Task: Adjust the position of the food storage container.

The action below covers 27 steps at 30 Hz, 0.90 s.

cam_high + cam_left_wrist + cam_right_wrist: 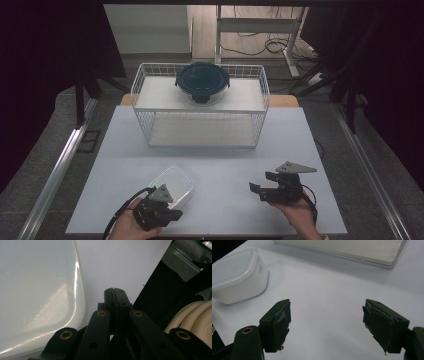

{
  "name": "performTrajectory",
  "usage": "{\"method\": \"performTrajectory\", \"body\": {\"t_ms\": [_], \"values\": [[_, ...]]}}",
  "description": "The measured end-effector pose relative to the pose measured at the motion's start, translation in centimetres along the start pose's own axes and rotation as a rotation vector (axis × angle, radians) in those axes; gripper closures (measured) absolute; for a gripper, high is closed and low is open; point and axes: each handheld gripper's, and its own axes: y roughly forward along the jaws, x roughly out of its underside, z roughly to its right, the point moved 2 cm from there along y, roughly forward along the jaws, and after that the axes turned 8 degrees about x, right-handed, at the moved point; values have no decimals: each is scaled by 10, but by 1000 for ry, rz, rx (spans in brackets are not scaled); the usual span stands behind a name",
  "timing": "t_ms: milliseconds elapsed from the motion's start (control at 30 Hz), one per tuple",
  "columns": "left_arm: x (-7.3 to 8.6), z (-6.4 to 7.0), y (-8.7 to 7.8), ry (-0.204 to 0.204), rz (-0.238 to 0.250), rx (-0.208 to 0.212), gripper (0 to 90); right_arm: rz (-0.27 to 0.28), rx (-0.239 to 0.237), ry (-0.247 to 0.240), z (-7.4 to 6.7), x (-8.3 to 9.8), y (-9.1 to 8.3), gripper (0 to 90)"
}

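one white tub point(173, 186) bears small grey print on its side, too small to read. it sits on the worktop point(220, 170) just beside the left claw point(115, 293), whose jaws are pressed together on nothing. the right claw point(327, 322) gapes wide, empty, the tub well off to its left. one wire basket point(200, 107) carries one dark round lidded bowl point(202, 82).

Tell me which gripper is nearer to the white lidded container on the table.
Left. The left gripper, jaws shut with nothing between them, sits right beside the white lidded container at its near edge. The right gripper, jaws open, is farther off to the container's right, across bare table.
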Motion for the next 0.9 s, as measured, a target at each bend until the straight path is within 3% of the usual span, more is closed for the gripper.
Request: {"method": "performTrajectory", "body": {"t_ms": [200, 333, 500, 900], "values": [[3, -6, 4, -19, -8, -42, 900, -1, 2, 1, 0, 0, 1, 224], [6, -10, 1, -31, -1, -19, 900, -2, 0, 3, 0, 0, 0, 224], [10, -18, -5, -49, 0, -32, 900, -6, 1, 6, 1, 1, 1, 224], [29, -60, -32, -163, 56, -80, 900, 0, -5, 11, 2, 1, -1, 224]]}}
